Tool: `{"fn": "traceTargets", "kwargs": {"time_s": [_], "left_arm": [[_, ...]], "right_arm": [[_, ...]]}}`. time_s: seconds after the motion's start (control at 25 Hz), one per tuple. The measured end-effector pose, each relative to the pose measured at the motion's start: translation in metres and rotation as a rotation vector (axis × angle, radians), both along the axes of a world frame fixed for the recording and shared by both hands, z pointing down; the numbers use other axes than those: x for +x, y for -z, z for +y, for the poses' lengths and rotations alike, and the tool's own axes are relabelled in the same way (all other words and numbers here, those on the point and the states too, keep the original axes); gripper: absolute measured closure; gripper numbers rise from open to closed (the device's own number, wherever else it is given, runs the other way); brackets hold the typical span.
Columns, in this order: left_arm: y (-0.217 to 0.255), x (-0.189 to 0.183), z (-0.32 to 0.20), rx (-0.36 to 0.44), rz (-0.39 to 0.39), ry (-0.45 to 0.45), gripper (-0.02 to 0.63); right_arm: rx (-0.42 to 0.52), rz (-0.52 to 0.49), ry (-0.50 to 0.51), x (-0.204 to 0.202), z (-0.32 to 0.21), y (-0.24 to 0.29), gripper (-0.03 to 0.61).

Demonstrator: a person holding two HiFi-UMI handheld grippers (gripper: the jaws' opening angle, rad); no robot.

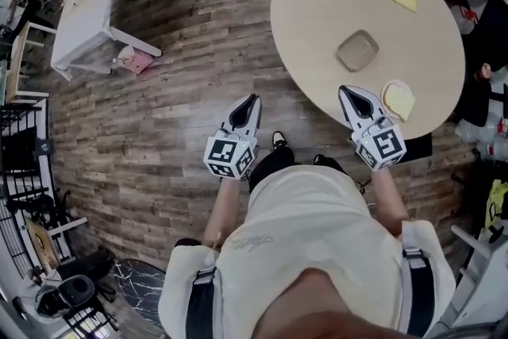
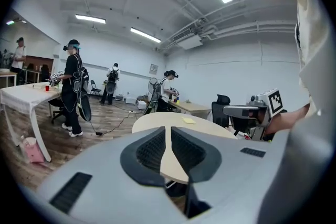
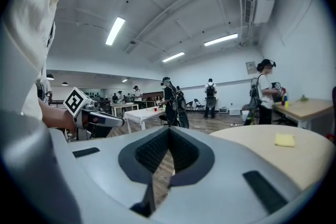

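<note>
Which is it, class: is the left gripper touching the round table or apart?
Apart. The head view shows the left gripper over the wood floor, with bare floor between it and the round table.

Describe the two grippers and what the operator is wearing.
The left gripper and right gripper have light-grey bodies tapering to a point, with black ribbed pads inside. Each carries a white cube with black square markers. No cables show. The person wears a cream short-sleeved shirt under dark shoulder straps.
</note>
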State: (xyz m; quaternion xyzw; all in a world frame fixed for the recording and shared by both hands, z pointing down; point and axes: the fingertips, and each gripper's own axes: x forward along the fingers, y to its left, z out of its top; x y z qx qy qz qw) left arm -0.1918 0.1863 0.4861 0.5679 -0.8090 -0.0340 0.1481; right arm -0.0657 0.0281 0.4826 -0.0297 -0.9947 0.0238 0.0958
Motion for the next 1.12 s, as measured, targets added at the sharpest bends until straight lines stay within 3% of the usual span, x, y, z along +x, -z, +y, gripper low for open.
{"fn": "traceTargets", "kwargs": {"time_s": [0.24,0.48,0.76,1.12], "left_arm": [[-0.003,-0.046,-0.026,0.01,0.015,-0.143,0.592],[-0.013,-0.067,-0.058,0.01,0.022,-0.268,0.592],[-0.017,-0.064,-0.113,-0.018,0.042,-0.381,0.592],[0.009,-0.042,-0.211,-0.04,-0.021,-0.545,0.592]], "right_arm": [[0.006,0.007,-0.159,-0.028,-0.017,-0.007,0.571],[0.023,0.032,-0.297,-0.021,-0.026,-0.014,0.571],[0.022,0.06,-0.432,0.002,-0.06,-0.01,0.571],[0.015,0.009,-0.523,0.014,-0.132,-0.006,0.571]]}}
